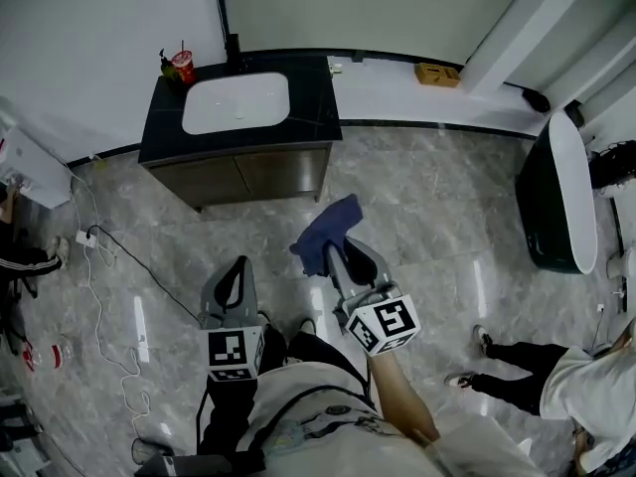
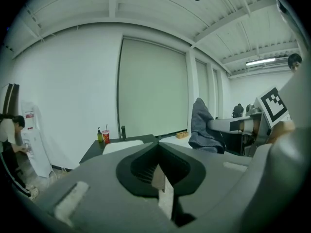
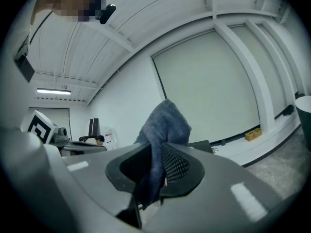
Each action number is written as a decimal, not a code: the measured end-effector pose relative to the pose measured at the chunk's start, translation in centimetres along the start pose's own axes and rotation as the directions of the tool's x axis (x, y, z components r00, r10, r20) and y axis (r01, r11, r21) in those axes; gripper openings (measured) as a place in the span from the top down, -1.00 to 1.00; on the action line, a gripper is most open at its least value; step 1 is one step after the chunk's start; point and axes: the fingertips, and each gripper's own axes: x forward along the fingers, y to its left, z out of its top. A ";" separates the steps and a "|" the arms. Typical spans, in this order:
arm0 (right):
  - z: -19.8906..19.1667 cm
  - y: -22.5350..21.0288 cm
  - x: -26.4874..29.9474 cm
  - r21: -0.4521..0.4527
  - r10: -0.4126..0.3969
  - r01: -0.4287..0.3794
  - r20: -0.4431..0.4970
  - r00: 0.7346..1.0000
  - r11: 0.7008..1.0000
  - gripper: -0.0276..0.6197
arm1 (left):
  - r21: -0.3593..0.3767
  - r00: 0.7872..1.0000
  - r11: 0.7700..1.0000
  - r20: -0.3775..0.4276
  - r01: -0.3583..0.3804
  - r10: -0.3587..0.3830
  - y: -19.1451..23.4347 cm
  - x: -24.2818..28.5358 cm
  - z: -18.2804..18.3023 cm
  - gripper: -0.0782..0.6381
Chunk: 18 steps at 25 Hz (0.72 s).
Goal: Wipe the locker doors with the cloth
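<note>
Two grippers: my right gripper (image 1: 340, 258) clamps the cloth (image 1: 325, 229) in its jaws, ready for wiping; my left gripper (image 1: 235, 269) has jaws closed, empty.

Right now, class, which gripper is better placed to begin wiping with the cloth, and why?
Right. The right gripper is clamped on the blue cloth; the left gripper is shut with nothing in it.

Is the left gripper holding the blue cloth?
No, the right gripper clamps the blue cloth, while the left gripper is shut with nothing between its jaws.
</note>
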 end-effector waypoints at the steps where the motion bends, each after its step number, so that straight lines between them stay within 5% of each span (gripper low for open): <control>1: 0.4 0.1 -0.4 -0.007 -0.005 0.005 0.010 1.000 1.000 0.70 | 0.003 1.000 1.000 0.008 0.004 -0.004 -0.3 -0.2 0.3 0.78; 18: 1.7 0.7 -2.3 -0.060 -0.069 0.070 0.030 0.997 0.996 0.73 | 0.009 0.999 1.000 0.044 -0.008 0.008 1.2 -2.0 1.2 0.78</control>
